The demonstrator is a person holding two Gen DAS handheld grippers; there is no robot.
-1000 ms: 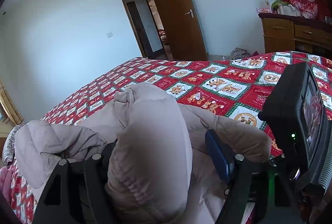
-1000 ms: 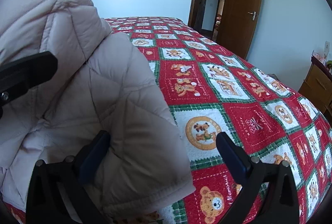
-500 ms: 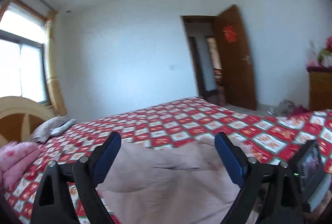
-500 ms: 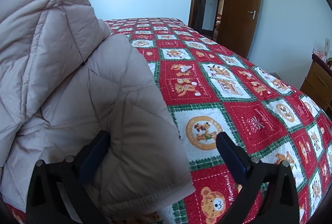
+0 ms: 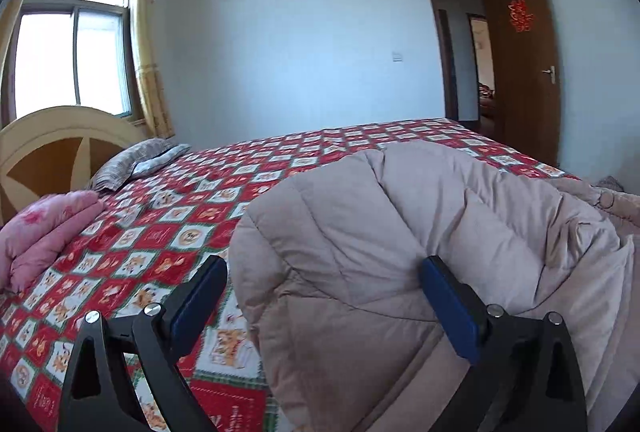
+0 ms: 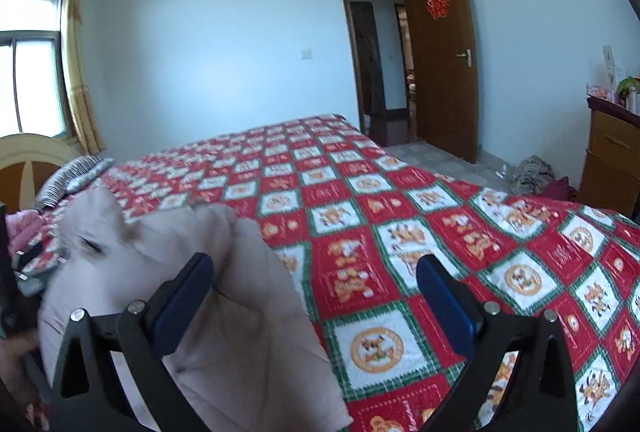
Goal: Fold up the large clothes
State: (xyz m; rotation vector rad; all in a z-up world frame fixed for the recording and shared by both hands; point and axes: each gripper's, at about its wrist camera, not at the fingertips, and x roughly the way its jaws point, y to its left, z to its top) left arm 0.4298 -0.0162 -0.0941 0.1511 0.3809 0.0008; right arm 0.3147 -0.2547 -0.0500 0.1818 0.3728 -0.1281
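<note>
Looking over the bed (image 5: 168, 228), we note:
Bed load: the beige padded coat (image 5: 400, 252) lies bunched on our red patterned cover, with a folded pink blanket (image 5: 44, 228) and a grey pillow (image 5: 132, 162) near the headboard (image 5: 52, 136).
Surroundings: window (image 5: 72, 60) with yellow curtain (image 5: 148, 44) behind the headboard; brown door (image 6: 440, 56) standing ajar; wooden dresser (image 6: 612, 160) at the right wall.
Obstruction: the coat's puffed fold rises between our left fingers, hiding the cover behind it.
Left gripper (image 5: 324, 296): spread wide, released, level over the coat.
Right gripper (image 6: 316, 292): spread wide, released; coat edge (image 6: 224, 272) against its left finger.
</note>
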